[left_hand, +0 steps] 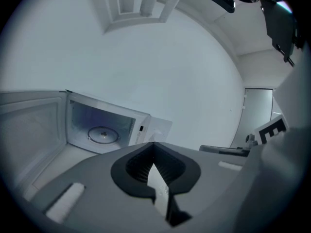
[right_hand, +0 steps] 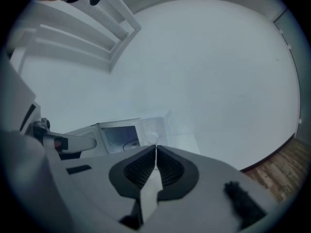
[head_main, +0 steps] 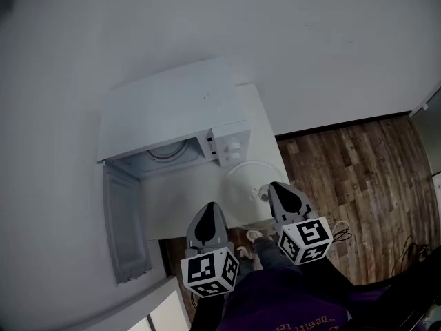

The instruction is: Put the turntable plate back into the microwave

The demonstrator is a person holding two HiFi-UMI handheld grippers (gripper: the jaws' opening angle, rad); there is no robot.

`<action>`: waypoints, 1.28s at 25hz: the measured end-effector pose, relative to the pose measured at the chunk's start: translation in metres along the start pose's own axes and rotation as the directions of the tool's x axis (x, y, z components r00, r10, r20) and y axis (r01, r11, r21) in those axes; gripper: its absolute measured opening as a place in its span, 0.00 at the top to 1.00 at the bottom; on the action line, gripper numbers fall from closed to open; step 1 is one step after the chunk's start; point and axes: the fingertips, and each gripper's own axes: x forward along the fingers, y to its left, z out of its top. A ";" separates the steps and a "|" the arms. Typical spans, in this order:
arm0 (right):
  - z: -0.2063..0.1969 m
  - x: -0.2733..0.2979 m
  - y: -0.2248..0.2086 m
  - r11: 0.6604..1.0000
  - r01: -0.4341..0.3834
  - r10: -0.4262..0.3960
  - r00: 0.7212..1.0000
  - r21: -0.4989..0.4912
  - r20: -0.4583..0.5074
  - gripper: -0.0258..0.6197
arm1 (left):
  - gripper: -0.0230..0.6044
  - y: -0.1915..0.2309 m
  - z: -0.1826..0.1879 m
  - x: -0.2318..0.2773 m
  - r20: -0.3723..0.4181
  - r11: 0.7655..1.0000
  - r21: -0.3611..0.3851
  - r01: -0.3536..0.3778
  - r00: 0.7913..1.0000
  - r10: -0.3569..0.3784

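The white microwave (head_main: 169, 112) stands on a white counter (head_main: 176, 198) with its door (head_main: 124, 223) swung open to the left. Its cavity (left_hand: 99, 127) holds only a roller ring (left_hand: 103, 134). The clear round turntable plate (head_main: 242, 185) lies flat on the counter, in front of the microwave's control panel. My left gripper (head_main: 211, 205) is shut and empty, hanging over the counter's front edge, left of the plate. My right gripper (head_main: 274, 185) is shut too, its tip over the plate's right rim. Both point toward the microwave (right_hand: 129, 132). Neither gripper view shows the plate.
A white wall runs behind the microwave. Wooden floor (head_main: 358, 174) lies to the right of the counter. The person's legs and feet (head_main: 253, 237) are below the counter's front edge. A lower white surface (head_main: 148, 305) sits at the bottom left.
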 end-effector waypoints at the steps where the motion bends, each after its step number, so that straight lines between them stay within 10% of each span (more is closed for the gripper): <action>1: -0.006 -0.002 0.000 1.000 -0.002 0.002 1.000 0.027 -0.013 0.96 | 0.96 0.000 -0.007 0.000 -0.021 1.000 -0.012 0.025 0.999 -0.026; 7: -0.066 -0.022 -0.015 0.977 0.066 -0.039 0.990 0.201 -0.137 0.87 | 0.96 -0.005 -0.062 -0.003 -0.138 0.979 -0.132 0.153 0.976 -0.171; 9: -0.088 -0.029 -0.021 0.966 0.108 -0.067 0.982 0.235 -0.176 0.84 | 0.77 -0.008 -0.086 -0.003 -0.190 0.973 -0.147 0.179 0.960 -0.205; 14: -0.144 -0.045 -0.035 0.920 0.162 -0.057 0.957 0.358 -0.286 0.78 | 0.69 -0.017 -0.143 -0.003 -0.303 0.953 -0.229 0.201 0.915 -0.266; 20: -0.196 -0.050 -0.052 0.813 0.191 0.031 0.929 0.551 -0.368 0.71 | 0.56 -0.022 -0.219 0.004 -0.466 0.930 -0.312 0.197 0.821 -0.330; 32: -0.243 -0.023 -0.058 0.648 0.214 0.142 0.909 0.731 -0.392 0.69 | 0.55 -0.030 -0.262 0.038 -0.461 0.893 -0.440 0.093 0.830 -0.313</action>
